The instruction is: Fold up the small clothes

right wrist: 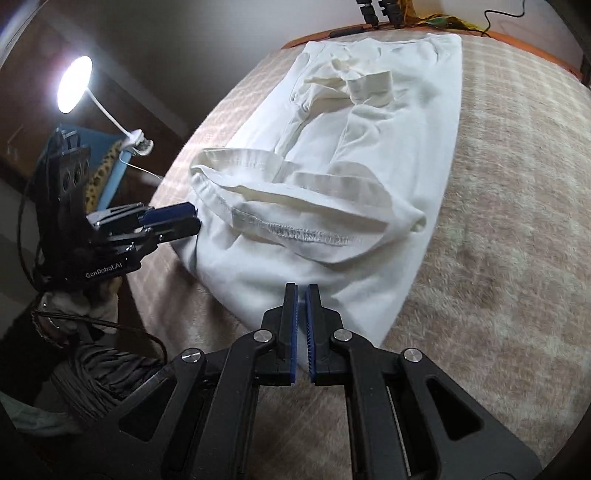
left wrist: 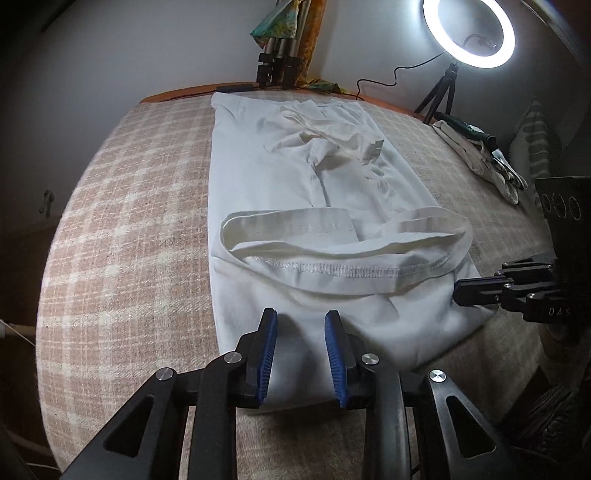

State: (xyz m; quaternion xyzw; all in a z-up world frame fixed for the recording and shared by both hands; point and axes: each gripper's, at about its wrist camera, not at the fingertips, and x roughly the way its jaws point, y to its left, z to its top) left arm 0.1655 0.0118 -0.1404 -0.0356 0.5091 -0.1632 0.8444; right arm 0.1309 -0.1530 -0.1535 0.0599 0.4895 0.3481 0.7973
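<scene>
A white garment (left wrist: 280, 184) (right wrist: 388, 147) lies flat and lengthwise on a pink checked blanket (left wrist: 129, 221) (right wrist: 498, 221). Its near end is doubled back, showing a stitched hem (left wrist: 332, 271) (right wrist: 306, 234). My left gripper (left wrist: 300, 317) (right wrist: 194, 218) is open, its blue pads apart over the garment's near left part, pressing on nothing. My right gripper (right wrist: 303, 288) (left wrist: 460, 291) is shut, its tips over the garment's near right edge. I cannot tell whether cloth is pinched between them.
A lit ring light (left wrist: 469, 33) on a small tripod stands at the far right. Beside it lies a pile of other clothes (left wrist: 480, 155). Tripod legs (left wrist: 273, 62) stand at the far edge. A desk lamp (right wrist: 74, 85) shines off the left side.
</scene>
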